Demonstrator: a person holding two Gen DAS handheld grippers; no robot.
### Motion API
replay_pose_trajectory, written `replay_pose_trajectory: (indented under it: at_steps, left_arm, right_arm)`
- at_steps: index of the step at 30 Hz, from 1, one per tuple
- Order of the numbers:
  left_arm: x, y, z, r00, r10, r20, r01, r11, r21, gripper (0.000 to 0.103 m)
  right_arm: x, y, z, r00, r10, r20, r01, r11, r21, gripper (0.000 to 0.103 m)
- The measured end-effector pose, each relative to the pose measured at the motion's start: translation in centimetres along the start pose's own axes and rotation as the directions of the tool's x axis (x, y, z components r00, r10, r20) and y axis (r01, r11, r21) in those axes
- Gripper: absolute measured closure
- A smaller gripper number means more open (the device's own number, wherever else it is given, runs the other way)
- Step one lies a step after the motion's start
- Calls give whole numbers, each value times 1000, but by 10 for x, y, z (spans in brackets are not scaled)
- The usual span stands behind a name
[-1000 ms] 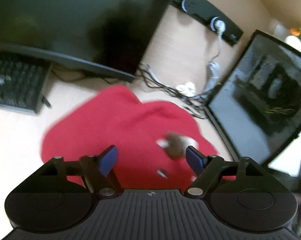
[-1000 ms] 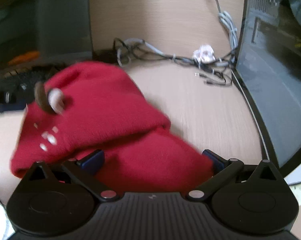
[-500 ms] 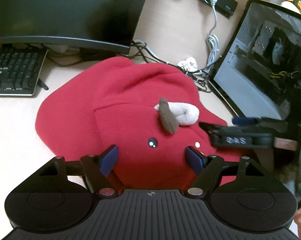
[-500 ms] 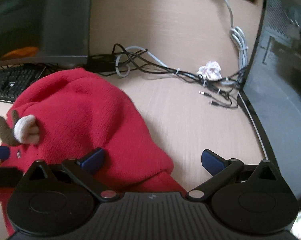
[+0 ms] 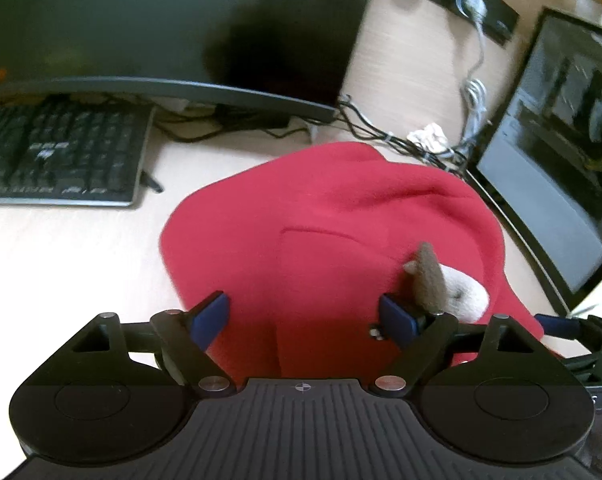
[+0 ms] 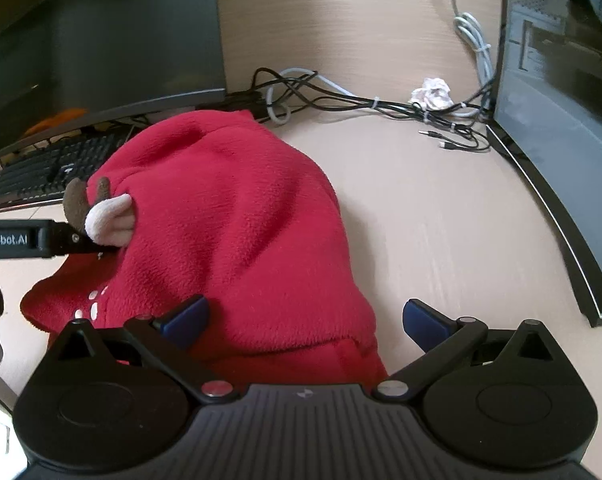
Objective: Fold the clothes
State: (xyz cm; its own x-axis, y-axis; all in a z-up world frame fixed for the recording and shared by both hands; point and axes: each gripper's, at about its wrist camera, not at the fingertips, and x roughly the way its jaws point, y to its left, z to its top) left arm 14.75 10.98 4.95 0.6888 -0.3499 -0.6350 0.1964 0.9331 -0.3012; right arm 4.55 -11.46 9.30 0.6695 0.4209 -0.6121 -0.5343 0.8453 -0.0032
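red fleece garment (image 5: 341,232) is lying bunched on the table (image 6: 441,208), between the keyboard (image 5: 57,156) and the pc case (image 6: 561,120). left gripper (image 5: 307,314) is hovering over its near edge, fingers spread with nothing between them; the brown-and-white horn trim (image 5: 445,284) is sitting just beside the right-hand finger. right gripper (image 6: 303,316) is likewise spread wide and holding nothing, straddling the garment's right edge, one finger over cloth, the other over bare table. the heap's long axis is running away toward the monitor (image 5: 161,20); both grippers are about equally close
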Motion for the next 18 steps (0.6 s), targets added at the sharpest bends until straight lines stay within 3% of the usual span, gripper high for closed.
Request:
replay_pose_trajectory:
  at_steps: [2, 5, 8, 10, 13, 15, 18]
  left_arm:
    - [-11, 9, -3, 1000, -31, 1, 31, 996, -78, 19]
    - [-28, 20, -13, 989, -145, 15, 145, 966, -214, 21]
    - [-28, 21, -17, 986, -167, 19, 166, 954, -250, 31]
    - [-22, 19, -19, 989, -147, 16, 146, 958, -248, 38]
    - [-15, 15, -20, 988, -151, 11, 148, 953, -262, 49]
    - [-20, 9, -19, 987, -162, 13, 160, 954, -253, 58]
    - [-32, -1, -19, 983, -186, 8, 183, 957, -225, 61]
  right_arm:
    - [-8, 5, 0, 999, 30, 29, -29, 998, -53, 0]
    - [-21, 12, 0, 995, 78, 69, -69, 989, -134, 0]
    - [-33, 19, 0, 986, 129, 105, -104, 971, -216, 0]
    - [-37, 29, -3, 980, 169, 106, -133, 948, -288, 6]
    - [-27, 58, -14, 973, 224, 46, -185, 889, -419, 25]
    - [-13, 65, -16, 974, 225, 17, -195, 876, -442, 37]
    - [-5, 58, -6, 968, 251, 7, -229, 894, -384, 45]
